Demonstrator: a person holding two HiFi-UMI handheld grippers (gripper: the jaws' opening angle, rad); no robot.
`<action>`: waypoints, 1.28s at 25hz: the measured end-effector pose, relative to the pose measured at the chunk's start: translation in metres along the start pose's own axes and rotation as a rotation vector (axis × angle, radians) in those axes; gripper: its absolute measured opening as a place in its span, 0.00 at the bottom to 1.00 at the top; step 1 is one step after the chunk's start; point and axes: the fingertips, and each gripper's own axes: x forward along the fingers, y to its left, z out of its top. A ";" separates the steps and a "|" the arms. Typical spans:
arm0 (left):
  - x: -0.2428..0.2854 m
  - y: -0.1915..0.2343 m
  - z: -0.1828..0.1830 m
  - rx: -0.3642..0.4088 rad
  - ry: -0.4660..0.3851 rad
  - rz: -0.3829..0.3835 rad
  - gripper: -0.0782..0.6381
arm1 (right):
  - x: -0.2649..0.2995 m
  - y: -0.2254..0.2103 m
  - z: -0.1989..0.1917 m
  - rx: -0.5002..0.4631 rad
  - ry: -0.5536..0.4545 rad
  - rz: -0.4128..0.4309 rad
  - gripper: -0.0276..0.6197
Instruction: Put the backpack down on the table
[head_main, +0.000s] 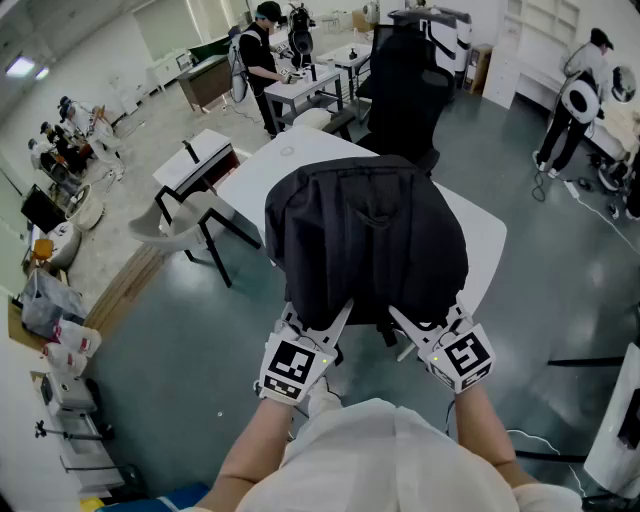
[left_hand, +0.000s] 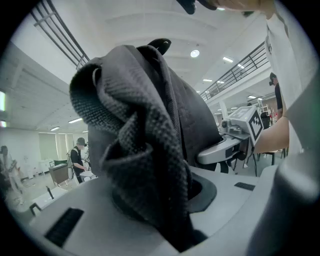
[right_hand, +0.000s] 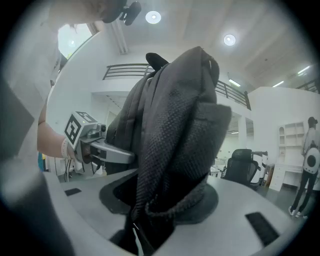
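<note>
A black backpack (head_main: 365, 240) hangs over the near end of the white table (head_main: 290, 165), held up from below by both grippers. My left gripper (head_main: 335, 318) is shut on a mesh shoulder strap (left_hand: 145, 165) at the pack's lower left. My right gripper (head_main: 405, 322) is shut on the other mesh strap (right_hand: 175, 160) at the lower right. In each gripper view the strap fills the space between the jaws and the pack (left_hand: 165, 100) rises above them. The other gripper (left_hand: 235, 142) shows beyond the pack in the left gripper view.
A black office chair (head_main: 405, 90) stands at the table's far end and a grey chair (head_main: 185, 215) at its left. More desks and people (head_main: 265, 55) are further back; another person (head_main: 575, 100) stands at the right.
</note>
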 end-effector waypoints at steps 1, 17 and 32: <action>0.000 0.000 0.000 0.000 -0.001 0.001 0.26 | 0.000 0.000 0.000 -0.001 -0.001 0.000 0.35; 0.004 -0.007 0.005 0.005 -0.016 0.000 0.26 | -0.007 -0.005 -0.001 -0.003 -0.005 -0.003 0.35; -0.001 -0.009 0.001 -0.001 -0.021 0.005 0.26 | -0.008 0.000 -0.005 0.027 -0.004 0.014 0.35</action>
